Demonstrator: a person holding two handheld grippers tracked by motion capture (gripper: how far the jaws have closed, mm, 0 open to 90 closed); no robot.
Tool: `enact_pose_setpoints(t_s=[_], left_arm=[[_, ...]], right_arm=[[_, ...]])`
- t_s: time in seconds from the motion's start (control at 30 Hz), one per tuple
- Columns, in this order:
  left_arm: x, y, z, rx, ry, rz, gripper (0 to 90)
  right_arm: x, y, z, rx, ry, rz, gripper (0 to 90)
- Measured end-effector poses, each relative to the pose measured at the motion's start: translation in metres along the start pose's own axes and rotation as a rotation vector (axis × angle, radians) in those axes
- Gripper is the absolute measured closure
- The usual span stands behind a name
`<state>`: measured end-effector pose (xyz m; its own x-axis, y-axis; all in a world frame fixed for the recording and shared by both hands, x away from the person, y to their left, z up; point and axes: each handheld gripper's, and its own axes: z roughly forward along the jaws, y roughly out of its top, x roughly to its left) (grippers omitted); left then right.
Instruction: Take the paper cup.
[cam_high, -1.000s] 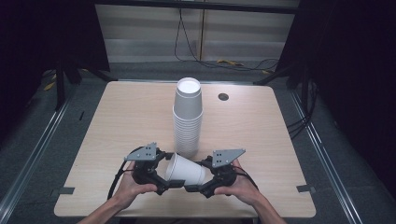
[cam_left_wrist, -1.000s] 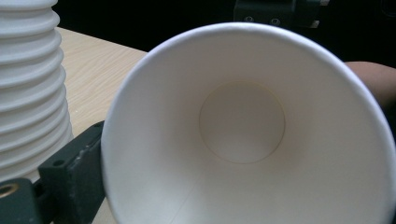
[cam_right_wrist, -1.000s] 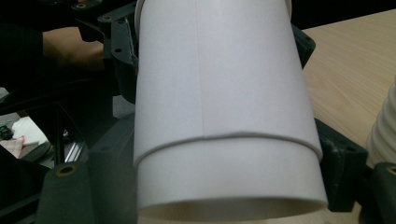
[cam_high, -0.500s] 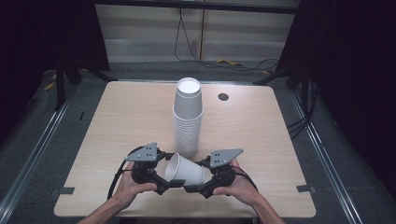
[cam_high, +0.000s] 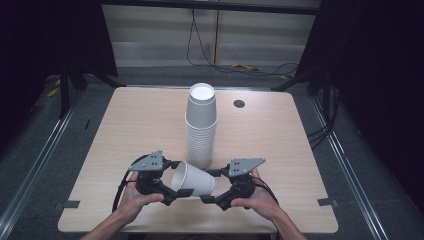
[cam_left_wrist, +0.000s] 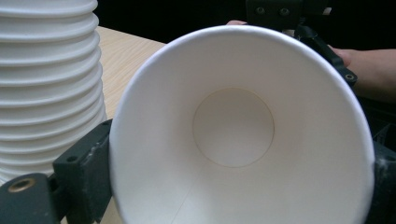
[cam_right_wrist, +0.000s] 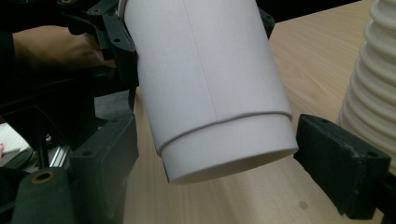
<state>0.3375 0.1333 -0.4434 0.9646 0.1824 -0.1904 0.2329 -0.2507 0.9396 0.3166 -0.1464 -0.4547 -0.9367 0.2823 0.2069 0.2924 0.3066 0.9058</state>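
A white paper cup lies on its side in the air just above the table's near edge, between my two grippers. Its mouth faces my left gripper. In the left gripper view the jaws of that gripper hug the rim of the cup on both sides; they have just been closing on it. The base of the cup sits between the jaws of my right gripper, which stand apart from it, with wood showing in the gap. My right gripper is open.
A tall stack of white cups stands mid-table just behind the grippers, close beside them. The wooden table has a small round hole at the back. Dark floor and rails surround it.
The cup has shifted slightly to the left, towards my left gripper. Both hands stay where they were.
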Motion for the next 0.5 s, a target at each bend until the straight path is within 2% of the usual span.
enact_pose_setpoints(t_s=[0.33,0.5], left_arm=[[0.001,0.003,-0.003,0.009,0.028,-0.005,8.1],[0.000,0.005,-0.006,0.020,0.039,0.004,8.1]], right_arm=[[-0.002,0.003,-0.011,-0.030,-0.049,0.024,13.8],[-0.002,0.005,-0.020,-0.055,-0.104,0.034,13.8]])
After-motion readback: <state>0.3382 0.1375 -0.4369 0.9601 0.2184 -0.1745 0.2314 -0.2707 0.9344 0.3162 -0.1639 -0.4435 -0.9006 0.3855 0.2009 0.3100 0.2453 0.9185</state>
